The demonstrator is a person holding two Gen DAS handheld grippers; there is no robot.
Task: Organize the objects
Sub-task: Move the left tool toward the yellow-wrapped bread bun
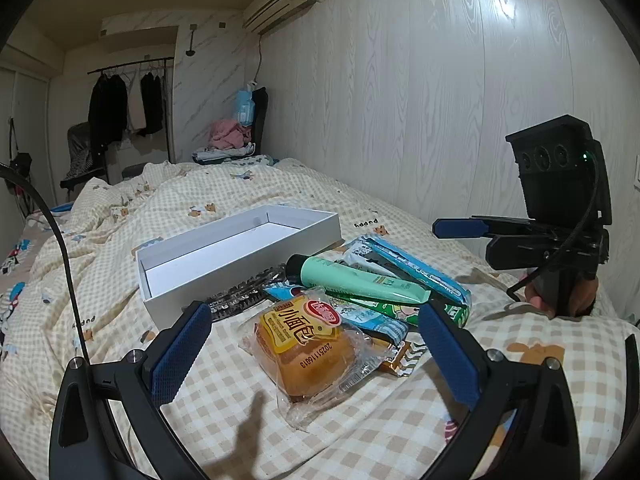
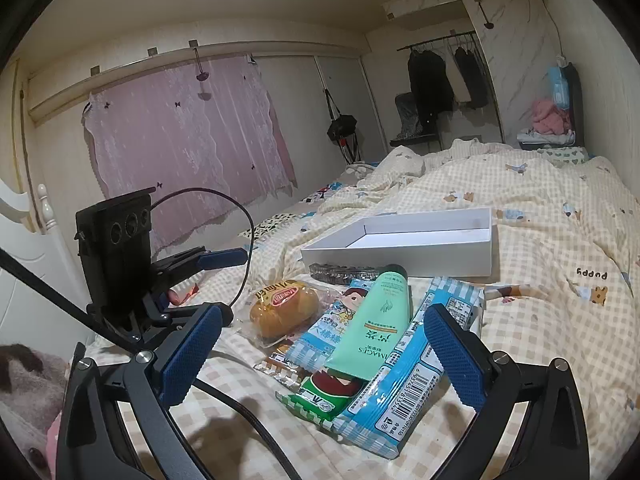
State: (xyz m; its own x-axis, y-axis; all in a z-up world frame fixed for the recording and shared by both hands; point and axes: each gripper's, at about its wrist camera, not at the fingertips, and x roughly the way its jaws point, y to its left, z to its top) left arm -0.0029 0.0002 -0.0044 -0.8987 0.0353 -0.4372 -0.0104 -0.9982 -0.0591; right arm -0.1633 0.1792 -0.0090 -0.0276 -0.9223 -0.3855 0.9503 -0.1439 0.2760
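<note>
**Snack pile on the bed, both grippers spread wide and holding nothing**

Everything sits on a checked bedspread (image 1: 224, 392), and the landmark is the white box (image 1: 240, 256), open-topped, with nothing visible inside.

Right against the box's near wall lies a dark, shiny studded strip (image 1: 240, 296); I can't tell what it is. Just in front of the box sits the pile. The wrapped bun (image 1: 308, 344) with the yellow-and-red label is the nearest piece to the left gripper, on the near side of the pile from the box. The mint-green tube (image 1: 360, 280) rests on top of the other packets, dark cap end pointing toward the box. Under it is a long light-blue packet (image 1: 420, 272), plus a green-and-white packet (image 1: 400, 308) and a smaller blue cartoon one (image 1: 372, 320). A little brown-and-gold wrapper (image 1: 404, 354) pokes out beside the bun.

The left gripper (image 1: 314, 344) is released, its blue fingers (image 1: 180, 356) standing either side of the bun without touching it. The right gripper (image 2: 322, 356) is spread open too, hanging over the tube (image 2: 380, 316) and the long blue packet (image 2: 404, 384) with the box (image 2: 400, 244) beyond them. From the right wrist view the bun (image 2: 284, 308) lies to the left of the tube, and the left gripper's body shows further left again.

A clothes rack (image 1: 128, 100) with dark clothes stands far behind the box.
</note>
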